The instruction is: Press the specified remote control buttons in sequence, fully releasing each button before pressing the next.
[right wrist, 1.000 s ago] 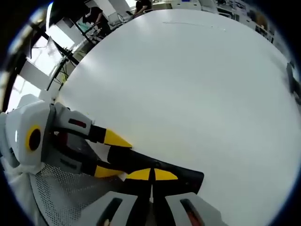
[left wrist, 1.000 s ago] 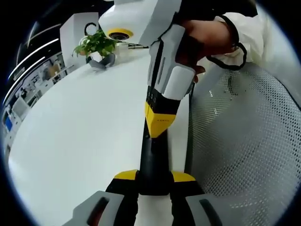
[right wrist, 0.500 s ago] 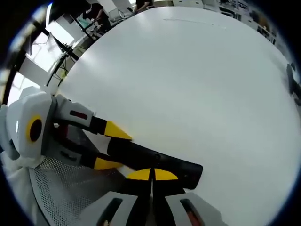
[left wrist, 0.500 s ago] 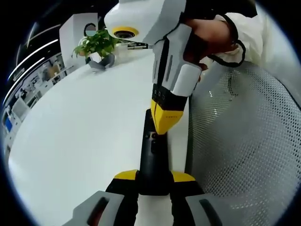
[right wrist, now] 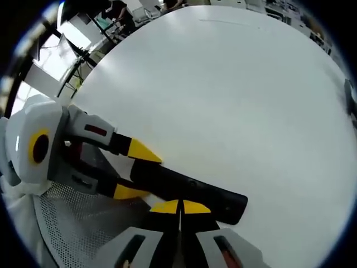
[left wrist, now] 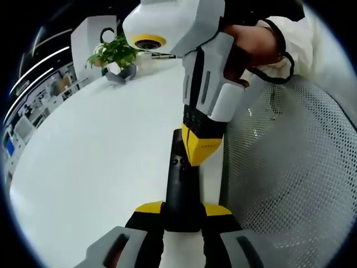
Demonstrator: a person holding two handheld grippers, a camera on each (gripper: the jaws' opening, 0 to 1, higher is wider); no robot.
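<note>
Far left in the left gripper view, a potted plant (left wrist: 114, 53) sits at the far edge of the white desk (left wrist: 95, 145). Moving in, the black remote control (left wrist: 181, 190) stands up the middle, its near end clamped between the yellow-tipped jaws of the left gripper (left wrist: 183, 211), held over the desk edge. Coming down from above is the right gripper (left wrist: 202, 152), a person's hand (left wrist: 245, 42) wrapped round its handle, its yellow tip lying across the upper part of the remote, just beside a small round button (left wrist: 176, 162). Whether it is touching the face, I can't tell. To the right, a mesh chair (left wrist: 290, 167).

In the right gripper view the left gripper (right wrist: 134, 170) reaches in from the left, pinching the remote (right wrist: 189, 190), while this view's own jaws (right wrist: 179, 207) meet tip to tip, holding nothing, closed into a single prodding point.

My read: we're mid-sequence, between presses or just at one. The next move calls for a short, square push on the right button, then a clean lift clear.
</note>
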